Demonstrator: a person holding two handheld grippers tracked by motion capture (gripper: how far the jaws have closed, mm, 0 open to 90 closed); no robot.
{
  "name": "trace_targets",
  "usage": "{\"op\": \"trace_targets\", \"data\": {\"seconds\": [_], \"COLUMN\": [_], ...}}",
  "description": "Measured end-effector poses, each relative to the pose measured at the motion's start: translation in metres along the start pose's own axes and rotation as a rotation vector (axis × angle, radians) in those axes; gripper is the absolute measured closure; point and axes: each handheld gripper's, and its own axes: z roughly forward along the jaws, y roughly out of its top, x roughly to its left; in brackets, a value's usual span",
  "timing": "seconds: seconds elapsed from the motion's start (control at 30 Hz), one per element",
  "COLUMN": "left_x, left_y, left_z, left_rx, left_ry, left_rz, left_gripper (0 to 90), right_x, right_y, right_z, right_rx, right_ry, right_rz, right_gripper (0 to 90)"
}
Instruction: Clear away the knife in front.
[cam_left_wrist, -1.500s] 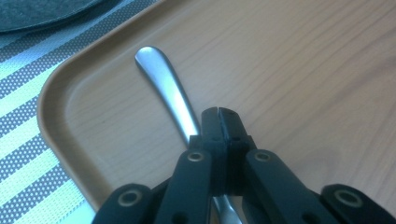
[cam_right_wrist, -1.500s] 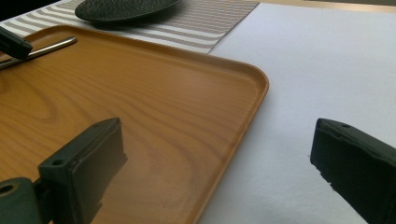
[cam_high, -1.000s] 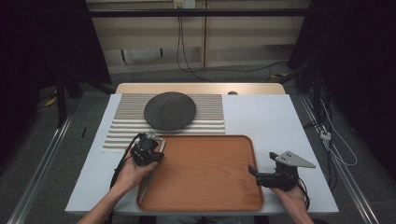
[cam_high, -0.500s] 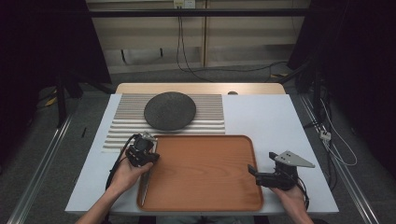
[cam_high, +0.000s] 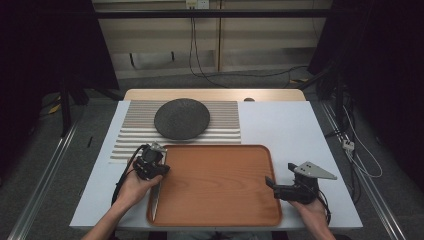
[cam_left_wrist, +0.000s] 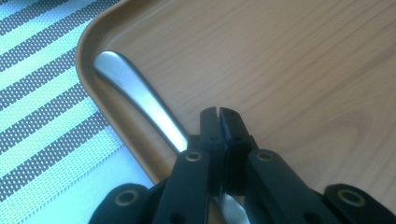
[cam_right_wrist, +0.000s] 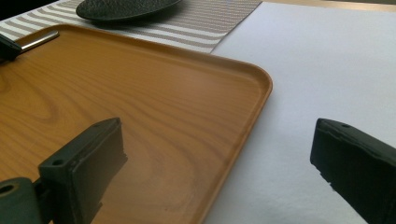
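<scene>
We find the left hand-held gripper (cam_high: 156, 172) at the near-left corner of the wooden tray (cam_high: 220, 210), its jaws pressed together on the metal utensil (cam_left_wrist: 135, 100). In the left gripper view the utensil's rounded handle end lies along the tray's inner rim, touching the tray floor, while the rest passes under the jaws. Since a second ago this gripper has drawn slightly toward the person along the tray's left edge, and the utensil with it, now stretched along that edge in the high view (cam_high: 155, 200). We judge the utensil to be set down inside the tray, with only the release left. The right hand-held gripper (cam_high: 280, 187) rests at the tray's right rim with jaws wide apart and nothing between them. The dark plate (cam_high: 181, 118) sits on the striped mat (cam_high: 225, 120), well apart on the desk (cam_high: 285, 125).
</scene>
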Motion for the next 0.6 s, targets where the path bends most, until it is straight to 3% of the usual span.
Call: {"op": "trace_targets", "data": {"seconds": [0.2,0.37,0.47,0.6], "left_x": [-0.0009,-0.0039,-0.0047,-0.0054], "left_y": [-0.0027,-0.0026,-0.0020,-0.0014], "left_z": [-0.0002,-0.0024,-0.0043,-0.0043], "left_rx": [-0.022,-0.071,-0.102,-0.132], "left_ry": [-0.029,-0.047,-0.045,-0.040], "left_rz": [0.013,0.009,-0.002,0.003], "left_gripper": [82.6,73.8,62.8,38.0], "right_x": [0.0000,0.0001,-0.0002,0.0002], "right_y": [0.0002,0.0002,0.0003,0.0003], "right_z": [-0.0002,-0.0007,-0.0009,-0.0011], "right_rx": [-0.002,-0.002,-0.003,-0.004], "right_ry": [0.000,0.000,0.000,-0.001], "right_rz": [0.000,-0.002,-0.003,-0.005], "right_gripper": [2.8,2.8,2.8,2.8]}}
